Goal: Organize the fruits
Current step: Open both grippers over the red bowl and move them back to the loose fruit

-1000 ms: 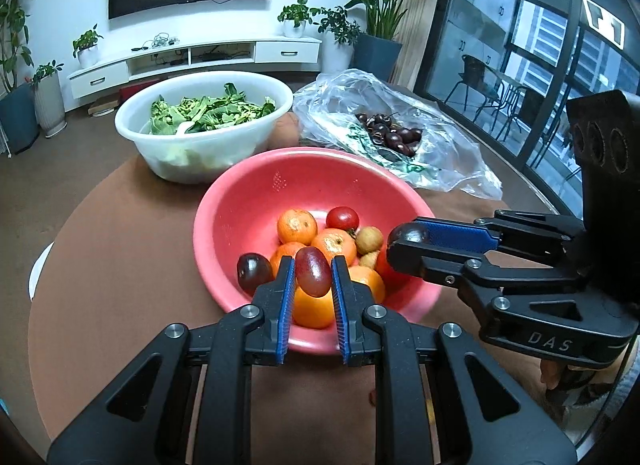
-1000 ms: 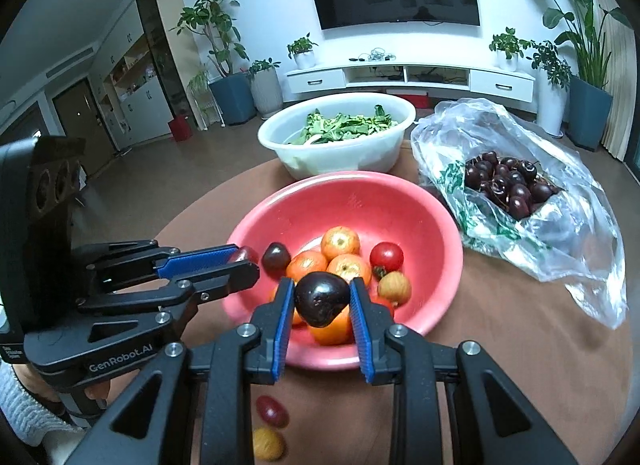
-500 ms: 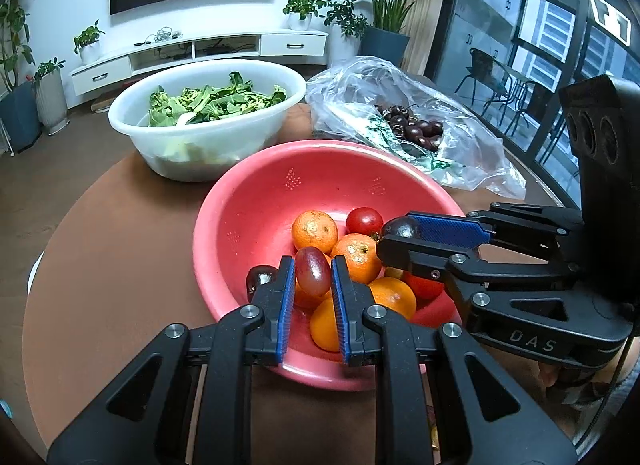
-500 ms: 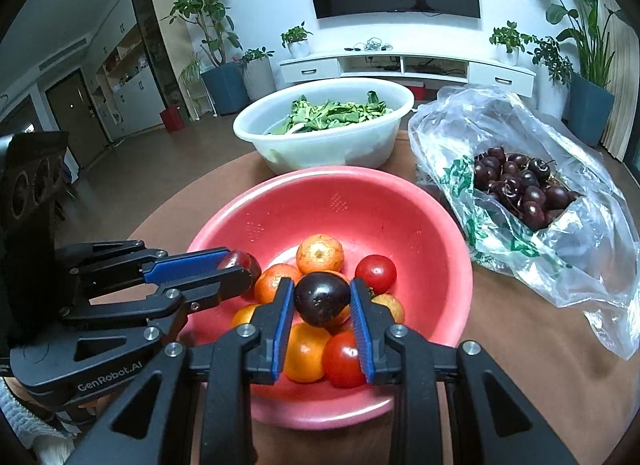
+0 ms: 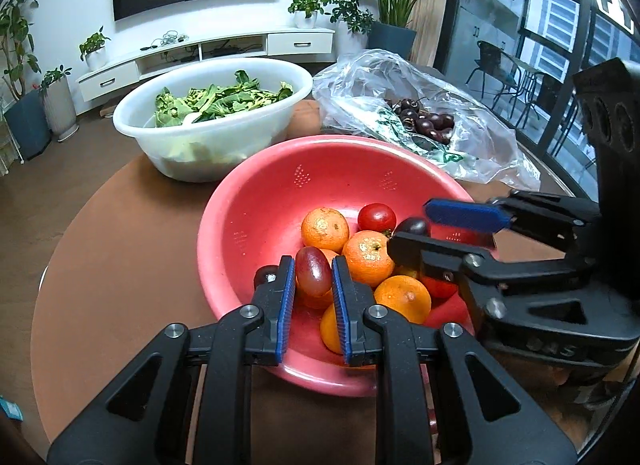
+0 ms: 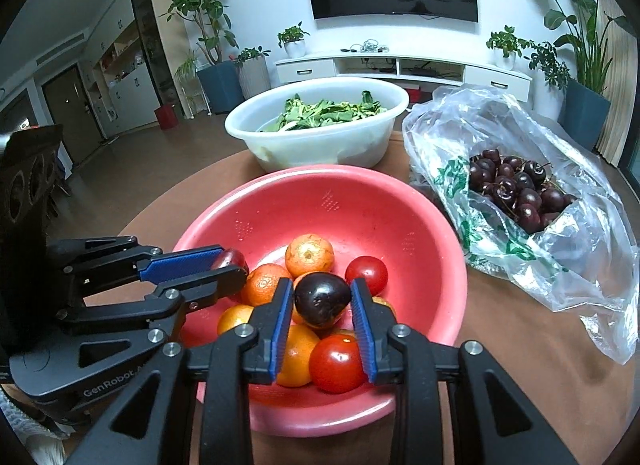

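A red bowl (image 5: 260,201) (image 6: 384,205) on the brown round table holds several oranges (image 5: 325,223) (image 6: 309,255) and red tomatoes (image 5: 376,217) (image 6: 366,275). My left gripper (image 5: 313,279) is shut on a reddish-purple oval fruit (image 5: 313,271) and holds it over the bowl's near side. My right gripper (image 6: 322,299) is shut on a dark purple fruit (image 6: 322,297) above the pile in the bowl. Each gripper shows in the other's view: the right gripper (image 5: 416,233) to the right, the left gripper (image 6: 228,263) to the left.
A white bowl of green leaves (image 5: 212,121) (image 6: 320,125) stands behind the red bowl. A clear plastic bag of dark cherries (image 5: 424,121) (image 6: 516,189) lies at the back right. The table edge curves around on the left.
Both grippers have moved forward over the red bowl with their fruits still held. The bowl looks larger and closer in both views.
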Demonstrator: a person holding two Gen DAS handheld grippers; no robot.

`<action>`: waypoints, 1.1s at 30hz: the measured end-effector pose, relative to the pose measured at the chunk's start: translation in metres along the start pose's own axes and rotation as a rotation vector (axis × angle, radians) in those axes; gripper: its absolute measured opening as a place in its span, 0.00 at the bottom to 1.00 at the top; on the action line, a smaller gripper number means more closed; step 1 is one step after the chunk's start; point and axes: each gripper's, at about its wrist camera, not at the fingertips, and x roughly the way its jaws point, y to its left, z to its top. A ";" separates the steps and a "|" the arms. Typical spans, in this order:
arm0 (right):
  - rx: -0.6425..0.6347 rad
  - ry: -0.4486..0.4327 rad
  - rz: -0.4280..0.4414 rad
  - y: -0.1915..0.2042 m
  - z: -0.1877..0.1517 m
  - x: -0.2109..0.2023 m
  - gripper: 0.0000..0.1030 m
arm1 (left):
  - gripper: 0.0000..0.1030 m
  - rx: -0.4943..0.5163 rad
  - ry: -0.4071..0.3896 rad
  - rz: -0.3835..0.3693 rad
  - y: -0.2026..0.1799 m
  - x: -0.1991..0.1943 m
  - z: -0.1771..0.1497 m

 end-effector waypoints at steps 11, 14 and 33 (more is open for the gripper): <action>-0.008 -0.064 -0.001 0.002 0.003 -0.023 0.54 | 0.42 -0.027 -0.029 0.003 0.003 -0.008 0.002; -0.004 -0.072 0.003 0.003 0.000 -0.030 0.54 | 0.42 -0.025 -0.038 0.010 0.002 -0.012 0.003; 0.024 -0.102 0.024 0.018 -0.039 -0.076 0.54 | 0.42 -0.038 -0.087 0.023 -0.011 -0.066 -0.021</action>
